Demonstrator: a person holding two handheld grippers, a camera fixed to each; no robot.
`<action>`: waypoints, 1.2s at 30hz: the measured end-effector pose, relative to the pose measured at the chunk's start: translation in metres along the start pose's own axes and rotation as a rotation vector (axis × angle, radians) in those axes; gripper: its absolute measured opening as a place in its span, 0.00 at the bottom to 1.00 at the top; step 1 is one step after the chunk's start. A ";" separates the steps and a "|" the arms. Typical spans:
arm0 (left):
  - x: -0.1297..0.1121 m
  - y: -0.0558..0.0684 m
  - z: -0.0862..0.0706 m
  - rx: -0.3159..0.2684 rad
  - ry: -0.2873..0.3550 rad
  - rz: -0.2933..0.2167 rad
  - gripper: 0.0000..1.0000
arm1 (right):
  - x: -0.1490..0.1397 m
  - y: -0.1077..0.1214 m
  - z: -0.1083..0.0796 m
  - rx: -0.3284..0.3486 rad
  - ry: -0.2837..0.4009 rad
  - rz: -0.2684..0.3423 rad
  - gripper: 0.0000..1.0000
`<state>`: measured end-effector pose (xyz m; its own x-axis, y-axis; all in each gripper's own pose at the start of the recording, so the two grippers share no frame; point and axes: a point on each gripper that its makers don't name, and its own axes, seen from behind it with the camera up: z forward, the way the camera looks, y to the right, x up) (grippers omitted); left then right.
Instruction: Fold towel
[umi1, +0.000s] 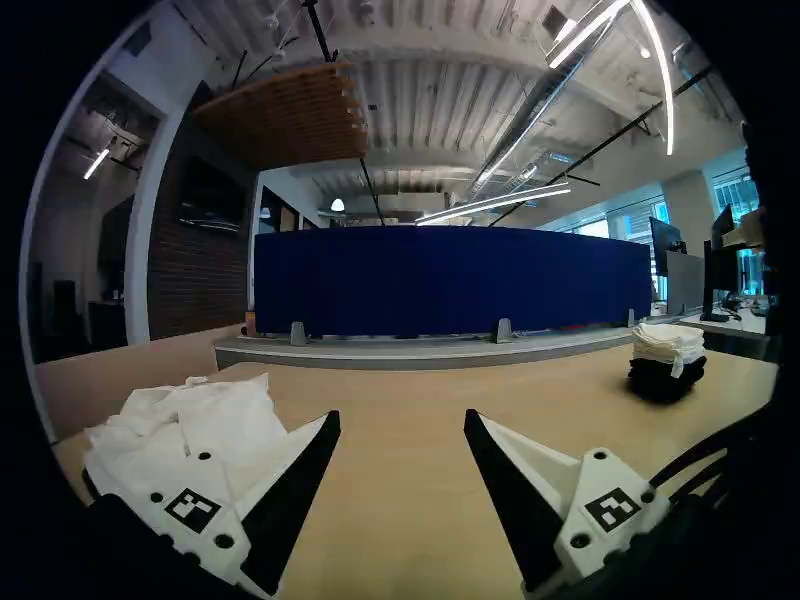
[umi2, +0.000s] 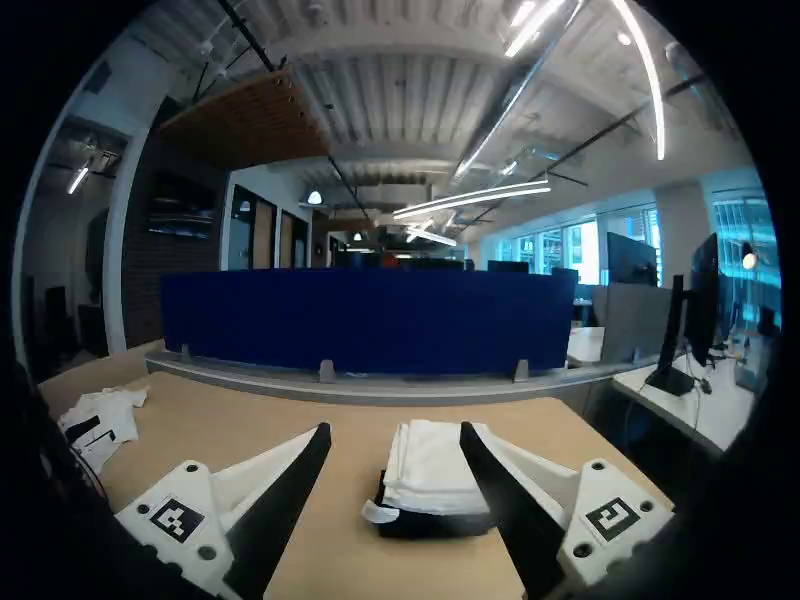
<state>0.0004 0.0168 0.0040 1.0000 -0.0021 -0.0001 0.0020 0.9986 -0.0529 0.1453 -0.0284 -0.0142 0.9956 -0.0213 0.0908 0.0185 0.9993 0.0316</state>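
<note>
Careful: your left gripper and right gripper both have jaws apart, empty. The towel lies crumpled lower left on the bench; pinching a bunched layer may drag it, not spread it.

A light wooden tabletop carries a crumpled white towel toward its left side. Well apart on the right sits a neat stack of folded towels, white over black, near the blue divider along the far edge.
</note>
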 end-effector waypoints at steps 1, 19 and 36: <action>0.000 0.000 0.000 0.000 0.000 0.000 0.92 | 0.001 0.002 -0.001 -0.001 0.011 0.001 1.00; 0.000 -0.002 0.000 0.000 0.000 0.000 0.97 | -0.074 0.030 -0.005 0.001 0.101 0.104 1.00; 0.000 -0.001 -0.001 0.000 0.000 0.000 0.97 | -0.120 0.046 0.016 -0.023 0.127 0.145 1.00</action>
<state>0.0007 0.0153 0.0033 1.0000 -0.0021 0.0001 0.0021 0.9986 -0.0531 0.0248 0.0198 -0.0080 0.9915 0.1254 -0.0339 -0.1253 0.9921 0.0042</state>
